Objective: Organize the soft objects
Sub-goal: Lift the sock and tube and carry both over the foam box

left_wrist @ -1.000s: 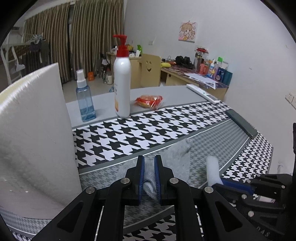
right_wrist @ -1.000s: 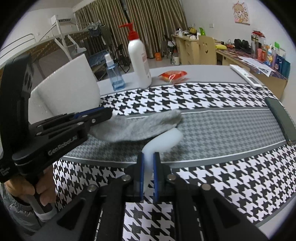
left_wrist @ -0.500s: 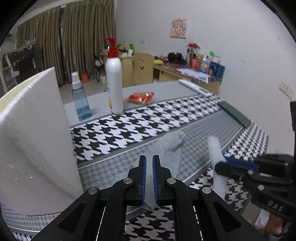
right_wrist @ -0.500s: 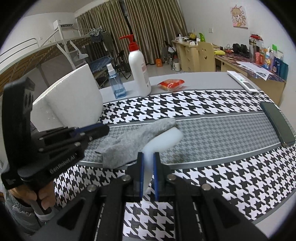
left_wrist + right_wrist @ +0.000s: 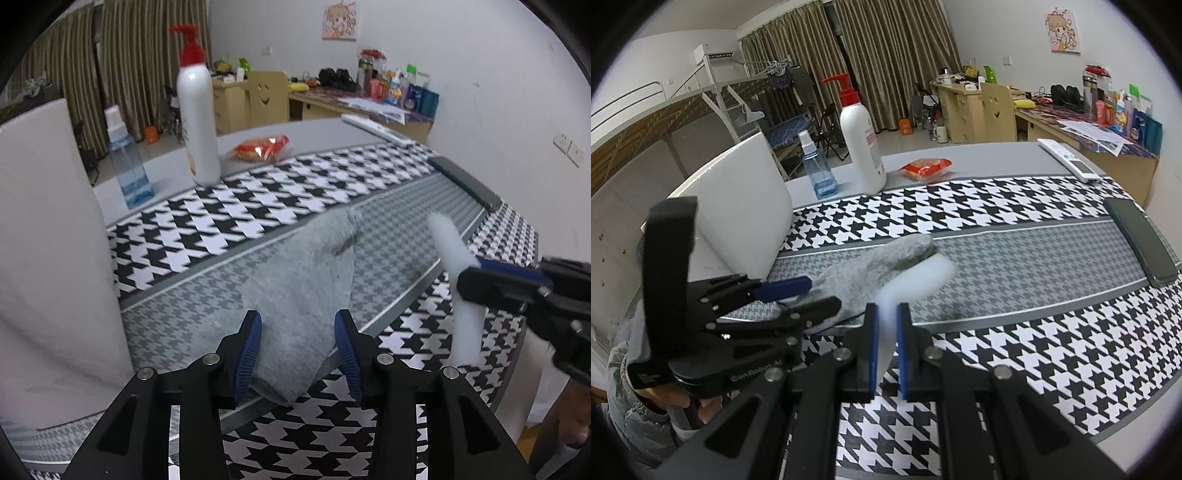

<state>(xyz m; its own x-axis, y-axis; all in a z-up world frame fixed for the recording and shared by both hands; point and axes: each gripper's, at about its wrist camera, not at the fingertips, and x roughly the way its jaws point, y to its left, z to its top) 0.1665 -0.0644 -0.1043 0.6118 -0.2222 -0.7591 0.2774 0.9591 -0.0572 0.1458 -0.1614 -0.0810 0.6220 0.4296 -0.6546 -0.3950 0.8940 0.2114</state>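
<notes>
The grey sock (image 5: 306,280) lies on the grey houndstooth band of the tabletop (image 5: 258,206), its near end between the left gripper (image 5: 297,343) — whose jaws have just been opening and stand clear of the cloth. Just beside it, the right gripper (image 5: 886,347) is clenched on a white foam strip (image 5: 908,288). A white foam block (image 5: 48,258) stands to the left.

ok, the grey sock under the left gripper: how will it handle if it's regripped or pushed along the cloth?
Likely floppy: the grey sock lies flat and creased on the houndstooth cloth, holding no shape. A push would probably bunch it rather than slide it. Light, no rolling. The left gripper has just been opening; its pads stand clear of the sock between them, so a pinch should lift one end only.
</notes>
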